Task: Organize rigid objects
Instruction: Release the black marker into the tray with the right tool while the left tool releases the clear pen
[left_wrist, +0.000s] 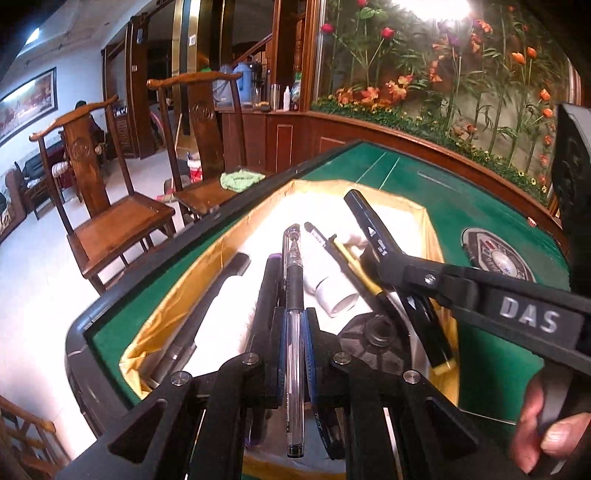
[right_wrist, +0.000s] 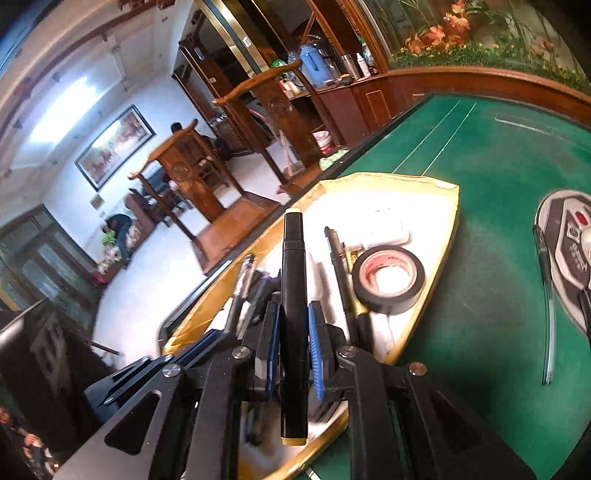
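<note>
At the far left of the left wrist view, a dark grey pen with a metal barrel lies along the edge of the shallow gold-lined box with white padding, which sits on the green felt table. Next to it, the left gripper has its blue-padded fingers pressed against a clear-barrelled gel pen with a black grip, holding it near mid-length so that it points forward over the padding. The pen looks light, stiff and smooth-sided, so a pinch near its balance point, as here, should keep it from tipping; the slick plastic could slide lengthwise if the hold were loose.

Right of it, a short white plastic tube and a thin black-and-gold pen rest in the box. Further right, the right gripper reaches in from the side, its fingers clamped on a thick black marker with yellowish end caps. In the right wrist view the marker runs straight out between the blue pads, held around its middle, above the box. It seems rigid and somewhat heavier than the pen; its flat-sided body gives the pads a secure seat.

A roll of black electrical tape lies in the box just right of the marker, and a round grey control panel is set into the felt well apart from the box.
</note>
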